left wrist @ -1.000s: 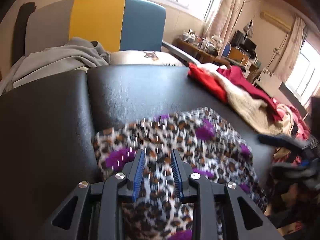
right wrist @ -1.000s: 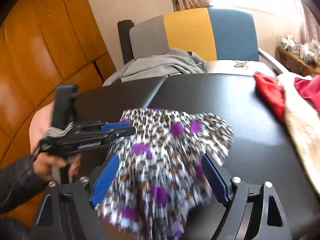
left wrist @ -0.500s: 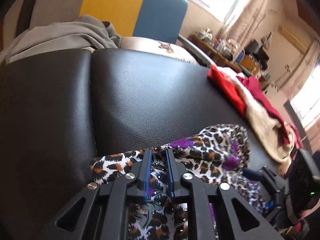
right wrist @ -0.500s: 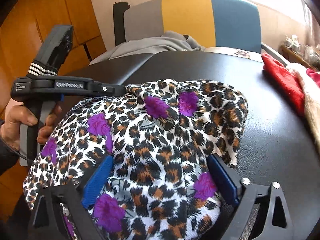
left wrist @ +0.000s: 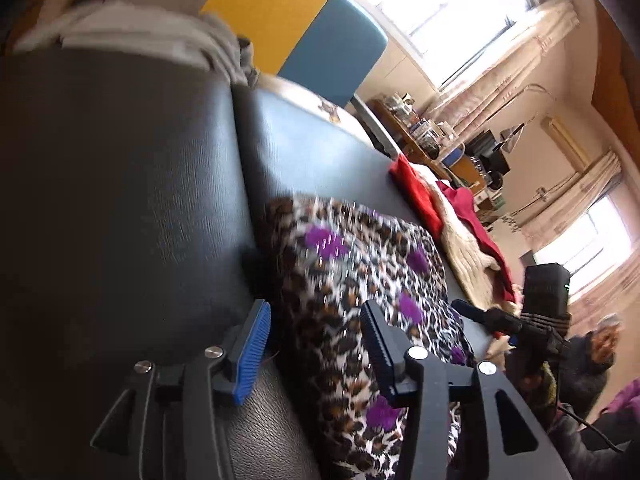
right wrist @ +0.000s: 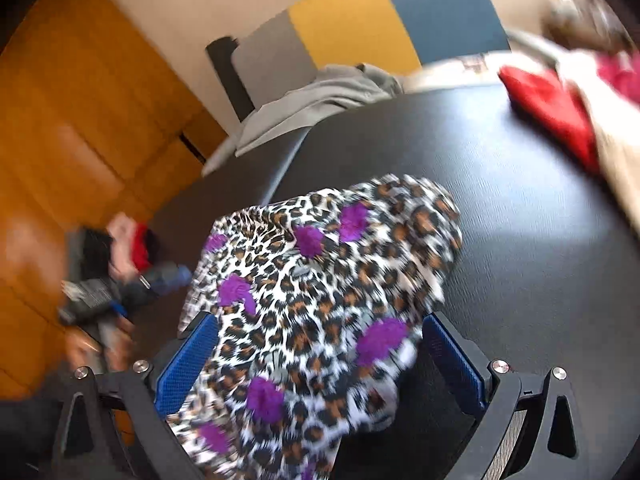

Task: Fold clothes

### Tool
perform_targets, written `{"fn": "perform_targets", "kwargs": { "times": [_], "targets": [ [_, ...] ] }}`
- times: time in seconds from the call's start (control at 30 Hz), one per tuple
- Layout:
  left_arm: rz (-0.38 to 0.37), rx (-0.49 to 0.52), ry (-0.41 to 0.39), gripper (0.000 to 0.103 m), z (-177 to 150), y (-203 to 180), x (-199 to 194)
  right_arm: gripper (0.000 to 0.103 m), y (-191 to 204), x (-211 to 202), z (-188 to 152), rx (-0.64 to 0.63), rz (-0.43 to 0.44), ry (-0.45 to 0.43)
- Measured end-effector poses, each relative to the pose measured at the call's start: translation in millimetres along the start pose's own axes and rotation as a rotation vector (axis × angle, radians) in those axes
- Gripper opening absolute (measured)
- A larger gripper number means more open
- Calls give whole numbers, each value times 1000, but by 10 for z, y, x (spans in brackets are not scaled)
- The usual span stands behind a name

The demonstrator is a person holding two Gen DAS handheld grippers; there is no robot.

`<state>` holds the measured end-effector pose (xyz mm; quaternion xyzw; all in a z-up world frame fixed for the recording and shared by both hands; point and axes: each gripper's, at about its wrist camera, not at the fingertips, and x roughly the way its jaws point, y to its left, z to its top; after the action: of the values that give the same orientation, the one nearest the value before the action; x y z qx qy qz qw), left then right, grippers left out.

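Note:
A leopard-print garment with purple flowers lies bunched on the black padded table. My left gripper is open at the garment's near left edge, its fingers apart with cloth between them. In the right wrist view the same garment lies in a heap on the table. My right gripper is wide open over its near end. The left gripper shows blurred at the left of that view. The right gripper shows at the right of the left wrist view.
A pile of red and cream clothes lies along the table's right side, also in the right wrist view. A grey garment lies at the far edge before a grey, yellow and blue chair. Wooden panels stand left.
My left gripper was shut on the garment half a second ago and is now open. It has swung left and tilted. The garment has dropped into a heap. The right gripper stayed open.

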<state>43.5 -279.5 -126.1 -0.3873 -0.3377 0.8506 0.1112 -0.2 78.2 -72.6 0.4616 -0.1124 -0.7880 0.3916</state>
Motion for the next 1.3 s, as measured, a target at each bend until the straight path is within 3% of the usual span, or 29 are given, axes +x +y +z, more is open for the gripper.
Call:
{"fn": "perform_targets", "kwargs": {
  "times": [0.1, 0.3, 0.37, 0.47, 0.53, 0.6, 0.7, 0.87, 1.1, 1.2, 1.3],
  "targets": [
    [-54, -48, 23, 53, -64, 83, 110, 103, -275, 4, -28, 123, 47, 20],
    [-4, 18, 51, 51, -66, -108, 266, 103, -209, 278, 53, 119, 200, 55],
    [1, 14, 37, 35, -117, -113, 188, 103, -69, 401, 78, 71, 160, 72],
    [7, 9, 15, 24, -193, -119, 71, 103, 132, 501, 51, -28, 81, 75],
    [12, 5, 0, 19, -244, -124, -7, 88, 204, 499, 24, -45, 16, 69],
    [16, 2, -14, 17, -294, -128, -85, 26, 234, 527, 9, -17, 31, 96],
    [52, -3, -115, 15, -383, -89, -587, 27, 481, 642, -11, -63, 50, 120],
    [118, -11, -300, 11, -535, -13, -1509, 26, 1361, 1051, 136, -189, 193, 134],
    [284, 27, -627, 11, -510, 115, -3199, 20, 3150, 1709, 700, -376, 489, 125],
    [403, 53, -671, 11, -360, 311, -3727, 20, 3917, 2045, 880, -452, 561, 149],
    [491, 5, -637, 11, -290, 712, -3983, 23, 4372, 2524, 882, -463, 543, 229]
  ]
}}
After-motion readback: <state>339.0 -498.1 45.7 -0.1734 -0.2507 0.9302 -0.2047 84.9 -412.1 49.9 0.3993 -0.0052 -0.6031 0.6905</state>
